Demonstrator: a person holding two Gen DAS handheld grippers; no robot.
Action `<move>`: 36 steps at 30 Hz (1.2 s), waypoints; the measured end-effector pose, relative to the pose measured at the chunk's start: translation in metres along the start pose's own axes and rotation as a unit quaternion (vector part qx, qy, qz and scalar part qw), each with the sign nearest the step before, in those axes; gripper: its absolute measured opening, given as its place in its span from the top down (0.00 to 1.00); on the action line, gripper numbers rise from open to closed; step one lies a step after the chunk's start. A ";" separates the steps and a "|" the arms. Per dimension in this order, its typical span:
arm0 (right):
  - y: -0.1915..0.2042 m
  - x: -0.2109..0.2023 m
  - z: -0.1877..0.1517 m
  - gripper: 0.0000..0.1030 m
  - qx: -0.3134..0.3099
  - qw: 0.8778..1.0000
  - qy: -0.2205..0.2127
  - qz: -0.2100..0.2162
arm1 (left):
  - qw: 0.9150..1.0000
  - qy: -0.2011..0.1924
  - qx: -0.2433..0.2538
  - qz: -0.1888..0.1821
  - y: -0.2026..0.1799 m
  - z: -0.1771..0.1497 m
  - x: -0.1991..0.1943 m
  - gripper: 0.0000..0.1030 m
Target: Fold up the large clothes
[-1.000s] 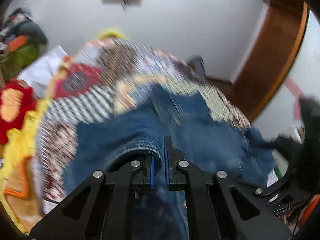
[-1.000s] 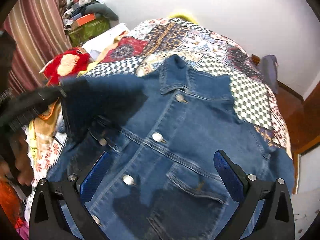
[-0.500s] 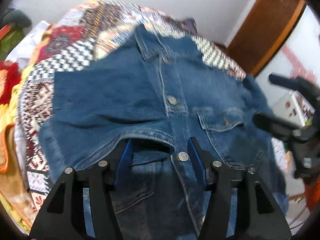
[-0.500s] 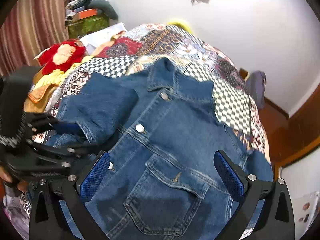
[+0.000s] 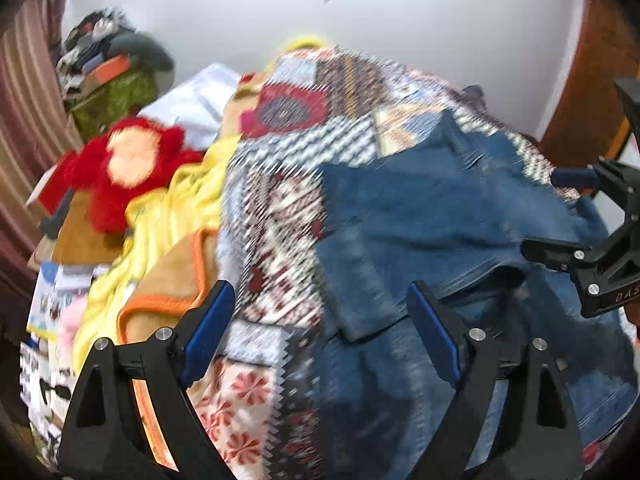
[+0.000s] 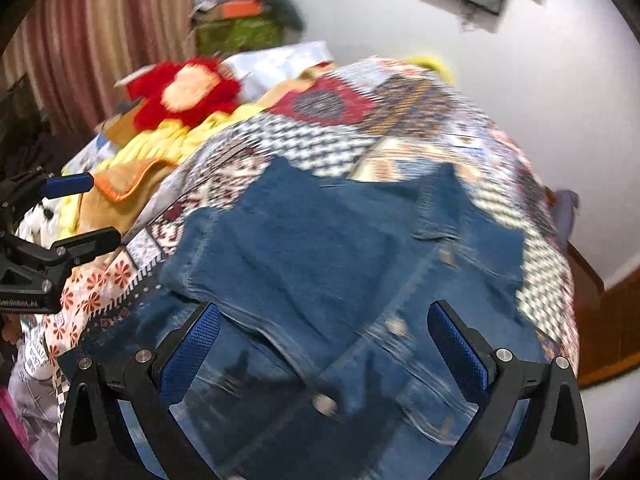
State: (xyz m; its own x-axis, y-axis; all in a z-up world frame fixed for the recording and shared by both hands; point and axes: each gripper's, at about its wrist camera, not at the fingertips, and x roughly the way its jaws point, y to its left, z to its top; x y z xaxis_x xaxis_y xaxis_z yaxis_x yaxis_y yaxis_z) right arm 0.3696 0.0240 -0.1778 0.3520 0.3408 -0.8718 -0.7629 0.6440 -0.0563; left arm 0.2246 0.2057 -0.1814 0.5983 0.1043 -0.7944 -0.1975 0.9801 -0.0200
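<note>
A blue denim jacket (image 5: 420,220) lies front up on a patchwork quilt (image 5: 288,208), one sleeve folded across its chest (image 6: 304,248). My left gripper (image 5: 320,332) hovers over the jacket's left edge and the quilt. Its jaws are opening, with nothing gripped between the blue pads. In the right wrist view the left gripper (image 6: 60,216) appears at the left, off the jacket. My right gripper (image 6: 324,348) is open above the jacket's (image 6: 400,280) buttoned lower front, holding nothing. It also shows at the right edge of the left wrist view (image 5: 568,216). Both views are motion-blurred.
A red plush toy (image 5: 124,164), a yellow blanket (image 5: 180,208) and an orange-edged brown cloth (image 5: 172,280) are heaped left of the quilt. A striped curtain (image 6: 100,40) and a cluttered green box (image 6: 240,32) stand behind. A wooden door frame (image 5: 592,80) is at the right.
My left gripper let go of the sleeve, opened wide and swung left toward the quilt. The sleeve now lies folded over the jacket front. The right gripper stayed open while shifting and rolling.
</note>
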 end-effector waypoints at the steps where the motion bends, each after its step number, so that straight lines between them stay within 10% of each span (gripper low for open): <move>1: 0.010 0.010 0.005 0.00 -0.011 1.000 0.010 0.006 | 1.000 0.007 -0.003 0.000 0.003 -0.003 0.003 0.15; 16: 0.099 0.135 0.012 0.02 -0.121 0.984 0.126 0.025 | 0.994 0.071 -0.083 0.006 0.059 -0.056 0.039 0.15; 24: 0.100 0.100 0.012 0.73 -0.111 0.989 0.072 0.069 | 0.994 0.069 -0.083 0.006 0.052 -0.052 0.041 0.15; 36: 0.007 0.012 0.024 0.84 0.053 0.995 -0.041 0.068 | 0.999 0.029 -0.038 0.002 0.016 -0.022 0.019 0.15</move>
State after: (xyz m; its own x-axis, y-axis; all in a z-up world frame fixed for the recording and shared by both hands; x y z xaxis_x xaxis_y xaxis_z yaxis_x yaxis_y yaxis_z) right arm 0.3815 0.0490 -0.1772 0.2952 0.4818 -0.8250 -0.7472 0.6546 0.1149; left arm 0.2159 0.2196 -0.2099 0.5521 0.0968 -0.8282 -0.2593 0.9639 -0.0602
